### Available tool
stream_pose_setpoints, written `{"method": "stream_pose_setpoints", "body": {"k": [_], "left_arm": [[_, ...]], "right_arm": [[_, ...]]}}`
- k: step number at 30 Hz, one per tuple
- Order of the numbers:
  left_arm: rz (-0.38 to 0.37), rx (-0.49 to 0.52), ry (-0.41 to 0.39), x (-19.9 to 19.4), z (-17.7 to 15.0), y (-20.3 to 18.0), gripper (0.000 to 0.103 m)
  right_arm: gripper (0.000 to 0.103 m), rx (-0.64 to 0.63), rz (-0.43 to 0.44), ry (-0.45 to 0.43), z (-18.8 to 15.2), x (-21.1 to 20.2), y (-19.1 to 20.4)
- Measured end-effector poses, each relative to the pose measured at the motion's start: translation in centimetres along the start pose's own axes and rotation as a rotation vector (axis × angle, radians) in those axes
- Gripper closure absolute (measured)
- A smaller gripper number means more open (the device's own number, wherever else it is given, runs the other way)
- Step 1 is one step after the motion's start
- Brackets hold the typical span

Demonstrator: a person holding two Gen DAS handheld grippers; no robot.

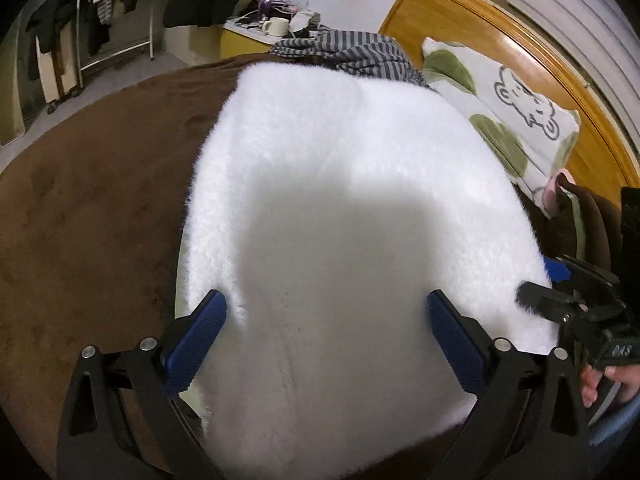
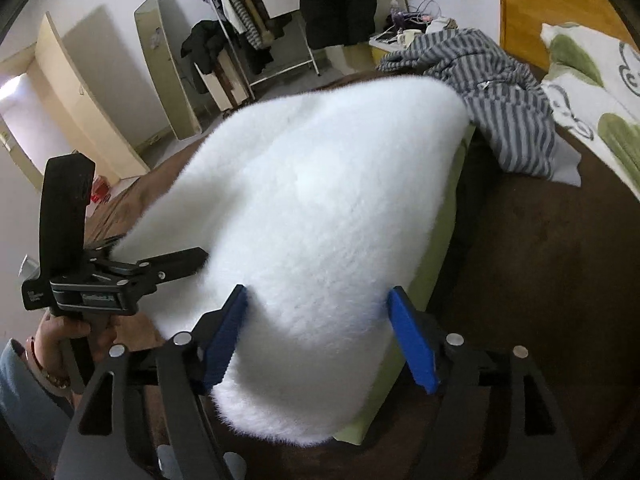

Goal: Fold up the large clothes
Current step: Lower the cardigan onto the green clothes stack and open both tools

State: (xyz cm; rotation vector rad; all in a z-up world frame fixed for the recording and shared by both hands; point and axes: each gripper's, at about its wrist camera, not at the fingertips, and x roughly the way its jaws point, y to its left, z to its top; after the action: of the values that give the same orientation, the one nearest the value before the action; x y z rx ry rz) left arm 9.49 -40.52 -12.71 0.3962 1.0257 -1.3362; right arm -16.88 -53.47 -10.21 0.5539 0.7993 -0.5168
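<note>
1. White fluffy garment [image 1: 344, 208] lies spread on the brown bed cover [image 1: 92, 208], running from the near edge toward the headboard [image 1: 516, 60]. A pale green lining [image 2: 436, 248] shows along its right side in the right wrist view.
2. Left gripper [image 1: 326, 332]: jaws spread wide, blue pads [image 1: 196, 340] on either side of the garment's near part, over the fleece. Nothing pinched between them.
3. Right gripper [image 2: 316, 332]: jaws also spread wide, straddling the garment's near rounded end. No grip on the cloth visible.
4. Each gripper shows at the edge of the other's view, beside the garment, held by a hand [image 2: 64, 328].
5. Grey striped garment [image 2: 500, 100] lies crumpled at the white one's far end, touching it.
6. Bear-print pillow [image 1: 504, 112] rests against the headboard.
7. Clothes rack [image 2: 256, 32] and white mug [image 1: 276, 26] stand beyond the bed.
</note>
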Motion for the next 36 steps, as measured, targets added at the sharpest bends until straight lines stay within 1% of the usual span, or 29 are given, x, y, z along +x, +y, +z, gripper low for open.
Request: {"method": "stream_pose_setpoints", "body": {"k": [5, 9, 14, 17, 21, 23, 24, 25, 26, 28, 31, 34, 36], "left_arm": [[-0.057, -0.010, -0.012, 0.7, -0.2, 1.4, 0.006], [-0.065, -0.008, -0.026, 1.2, -0.4, 1.3, 0.006], [-0.036, 0.000, -0.043, 0.8, -0.6, 0.8, 0.006], [-0.003, 0.001, -0.048, 0.4, -0.3, 0.2, 0.006], [0.030, -0.012, -0.043, -0.4, 0.0, -0.2, 0.006], [0.059, -0.020, -0.037, -1.3, 0.4, -0.5, 0.007], [0.072, -0.021, -0.037, -1.7, 0.6, -0.7, 0.007], [0.085, -0.021, -0.038, -2.3, 0.7, -0.9, 0.007], [0.095, -0.020, -0.041, -2.8, 0.8, -1.1, 0.007], [0.138, -0.014, -0.070, -4.8, 1.0, -1.6, 0.006], [0.176, -0.024, -0.106, -7.6, 0.8, -2.2, 0.006], [0.182, -0.045, -0.148, -10.7, 0.0, -2.8, 0.006], [0.189, -0.053, -0.165, -12.4, -0.7, -3.5, 0.006]], "right_arm": [[0.028, 0.000, 0.008, 0.001, -0.2, 0.5, -0.4], [0.028, -0.011, -0.002, -0.004, -0.2, 0.4, -0.1], [0.028, -0.006, -0.004, -0.008, -0.1, 0.3, -0.1], [0.023, -0.009, -0.022, -0.023, 0.0, 0.0, 0.0], [0.019, 0.029, -0.041, -0.022, 0.3, -0.6, 0.0], [0.016, 0.043, -0.064, -0.019, 0.4, -1.1, 0.3], [0.012, 0.042, -0.084, -0.020, 0.4, -1.5, 0.5], [0.005, 0.035, -0.098, -0.023, 0.4, -1.8, 0.7], [0.005, 0.020, -0.115, -0.033, 0.4, -2.4, 1.3], [0.005, -0.004, -0.134, -0.045, 0.2, -3.7, 2.4], [0.005, -0.001, -0.167, -0.058, -0.3, -5.4, 3.6], [0.005, 0.011, -0.186, -0.067, -1.0, -7.4, 4.8], [0.005, 0.025, -0.181, -0.085, -1.9, -8.9, 5.6]]}}
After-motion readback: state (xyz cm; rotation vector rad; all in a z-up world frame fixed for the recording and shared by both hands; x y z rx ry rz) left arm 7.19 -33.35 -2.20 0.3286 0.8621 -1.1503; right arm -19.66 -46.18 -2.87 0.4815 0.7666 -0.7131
